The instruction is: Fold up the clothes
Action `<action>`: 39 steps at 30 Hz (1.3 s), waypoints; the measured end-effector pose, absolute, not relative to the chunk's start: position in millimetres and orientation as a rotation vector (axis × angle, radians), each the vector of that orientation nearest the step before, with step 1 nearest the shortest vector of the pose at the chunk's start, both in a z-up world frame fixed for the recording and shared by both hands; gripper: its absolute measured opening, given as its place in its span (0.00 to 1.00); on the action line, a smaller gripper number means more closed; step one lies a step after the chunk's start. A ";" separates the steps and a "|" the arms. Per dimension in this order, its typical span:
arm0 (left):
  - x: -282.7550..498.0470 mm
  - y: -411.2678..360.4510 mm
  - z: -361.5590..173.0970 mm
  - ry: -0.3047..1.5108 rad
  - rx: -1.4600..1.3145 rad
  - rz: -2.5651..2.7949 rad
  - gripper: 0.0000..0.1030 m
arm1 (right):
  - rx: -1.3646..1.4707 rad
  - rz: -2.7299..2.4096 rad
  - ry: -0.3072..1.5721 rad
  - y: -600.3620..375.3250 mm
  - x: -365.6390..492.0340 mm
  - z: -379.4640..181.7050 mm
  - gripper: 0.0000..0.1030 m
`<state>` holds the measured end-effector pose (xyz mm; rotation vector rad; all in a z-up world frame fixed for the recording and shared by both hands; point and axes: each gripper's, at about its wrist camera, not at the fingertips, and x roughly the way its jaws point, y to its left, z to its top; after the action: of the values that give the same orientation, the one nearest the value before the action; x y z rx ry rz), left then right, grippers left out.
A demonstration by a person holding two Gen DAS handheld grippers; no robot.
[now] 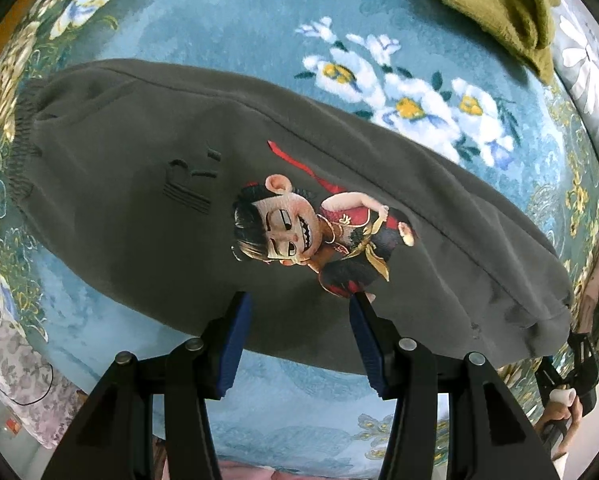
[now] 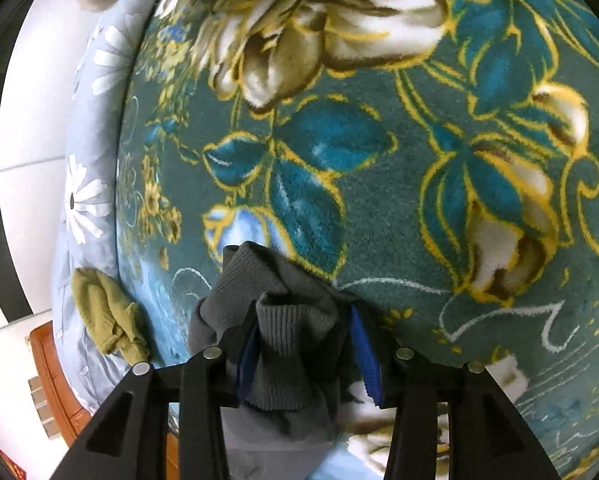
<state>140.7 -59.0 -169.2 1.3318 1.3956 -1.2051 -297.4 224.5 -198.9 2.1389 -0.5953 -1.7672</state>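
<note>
Grey fleece trousers point(image 1: 147, 208) flat on floral teal blanket point(image 1: 239, 20), left tongs point(image 1: 299, 304) spread empty above them, right tongs point(image 2: 303, 320) loose around ribbed cuff point(image 2: 287, 320).

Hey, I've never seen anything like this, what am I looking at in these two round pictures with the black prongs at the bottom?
There is no robot here: a person holds a two-finger gripper in each hand, each with a wide-angle camera looking along its fingers.

The left camera looks down past the left gripper, whose jaws stand open over grey trousers with a cartoon print. They lie on a floral blanket, with an olive garment at its far edge.

The right camera shows the right gripper with the trousers' ribbed cuff bunched between its blue pads. The jaws stand apart, so the cuff looks released, not clamped.
</note>
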 end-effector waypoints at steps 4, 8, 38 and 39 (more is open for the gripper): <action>134.6 -56.4 -155.3 1.394 1.308 -1.215 0.51 | 2.125 -1.752 -0.653 226.8 -296.6 -190.0 0.14; 133.6 -46.7 -137.8 1.404 1.262 -1.243 0.51 | 2.017 -1.752 -0.645 218.8 -289.7 -154.9 0.12; 272.3 31.1 -104.7 1.586 0.787 -1.172 0.52 | 1.566 -1.227 0.511 -36.5 32.1 -117.4 0.16; 273.7 31.5 -104.2 1.589 0.778 -1.173 0.53 | 1.559 -1.228 0.526 -37.7 35.2 -115.9 0.17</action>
<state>273.7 31.5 -104.2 0.7777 1.5888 -1.1732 35.2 -37.7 -115.9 1.5590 0.5264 -1.2277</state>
